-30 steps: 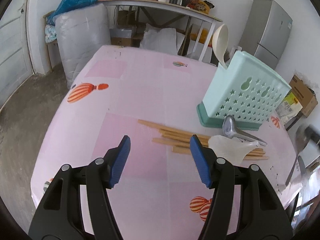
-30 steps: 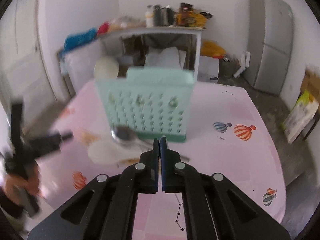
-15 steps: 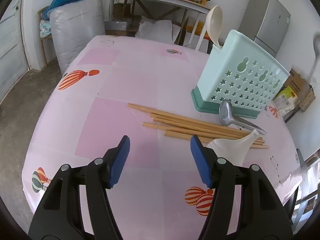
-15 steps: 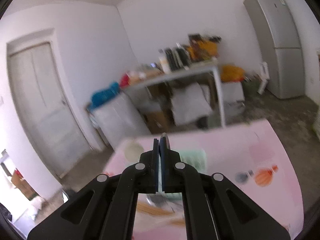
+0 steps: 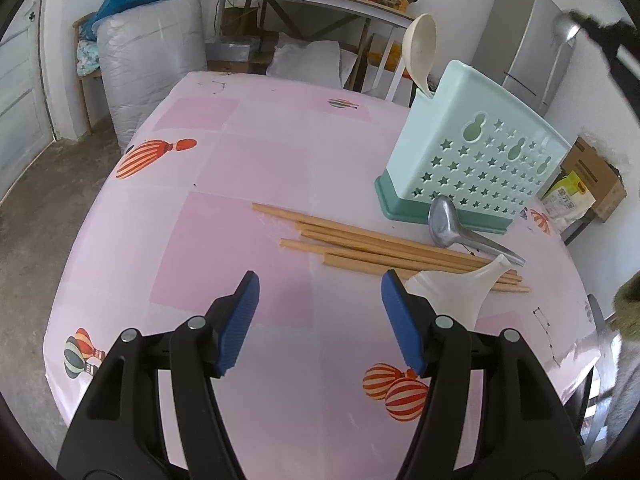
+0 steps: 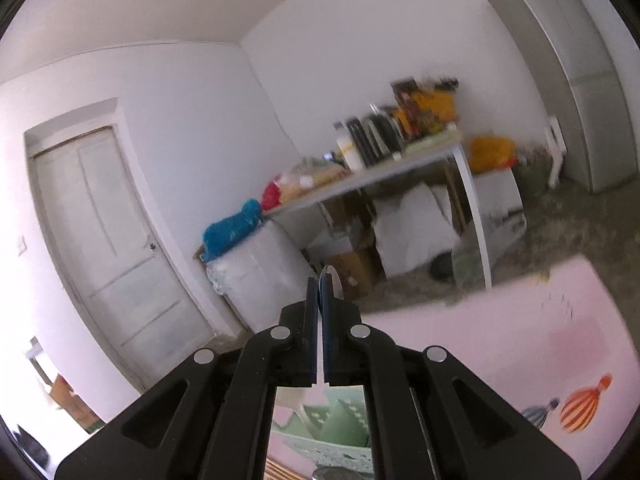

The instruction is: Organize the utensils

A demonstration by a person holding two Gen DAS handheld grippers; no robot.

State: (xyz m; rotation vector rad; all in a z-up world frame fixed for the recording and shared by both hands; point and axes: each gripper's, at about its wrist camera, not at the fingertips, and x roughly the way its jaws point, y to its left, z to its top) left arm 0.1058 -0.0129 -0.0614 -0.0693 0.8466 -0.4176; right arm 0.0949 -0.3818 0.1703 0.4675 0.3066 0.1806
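Two grippers worked over a table [image 5: 256,128] covered by a pink cloth printed with striped balloons. On its far right stood a mint-green utensil holder [image 5: 476,160], perforated with stars, with a cream ladle [image 5: 420,52] upright in its far-left corner. A bundle of wooden chopsticks [image 5: 380,246] lay flat in front of the holder. A white plastic spoon [image 5: 456,286] lay across the chopsticks' right ends, and a metal spoon [image 5: 460,230] lay just in front of the holder's base. The left gripper [image 5: 320,316] hovered above bare cloth near the chopsticks, its blue pads set apart and nothing between them. The right gripper [image 6: 320,320] was raised toward the room, above the holder, its jaws pressed together on a thin metal handle [image 6: 330,278]; in the left wrist view, a metal utensil's bowl [image 5: 564,32] showed high at upper right.
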